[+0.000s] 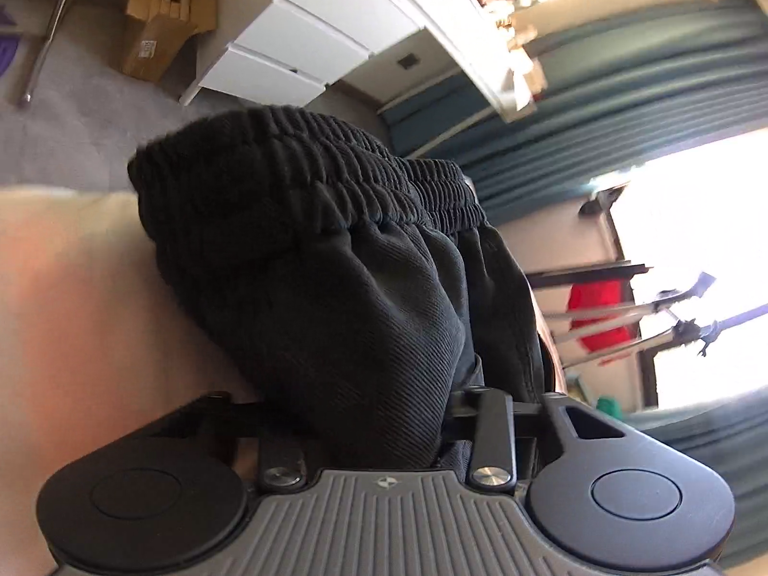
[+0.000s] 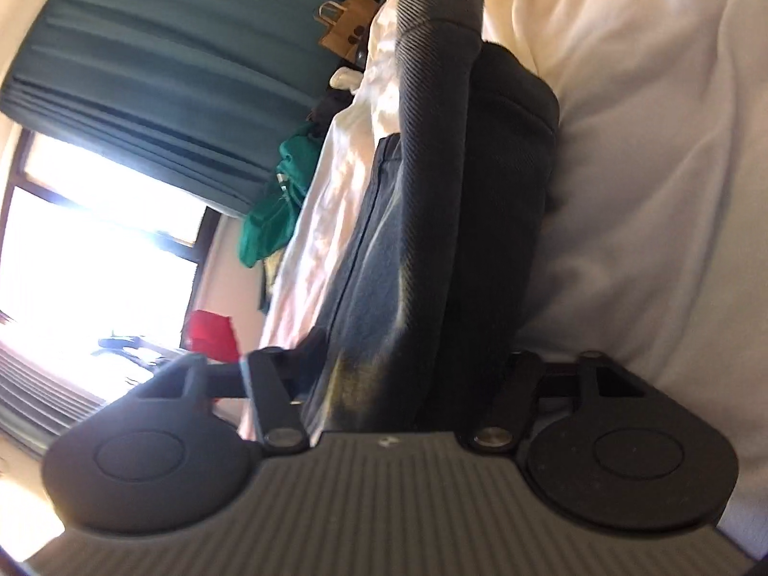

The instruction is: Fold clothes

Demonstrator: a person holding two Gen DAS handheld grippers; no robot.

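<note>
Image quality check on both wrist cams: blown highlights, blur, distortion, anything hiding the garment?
Left wrist: window blown out to white, shelf edge smeared, strong fisheye bend on the drawers; the black garment stays sharp, its weave visible. Right wrist: window clipped, curtain blurred, garment softer, with a glare streak near the jaws; sunlit bedsheet nearly washed out.

I see teal curtains (image 2: 158,62) at ten o'clock beside a glaring window (image 2: 96,221), white drawers (image 1: 307,43) and a cardboard box (image 1: 163,19) on grey carpet (image 1: 86,115).
</note>
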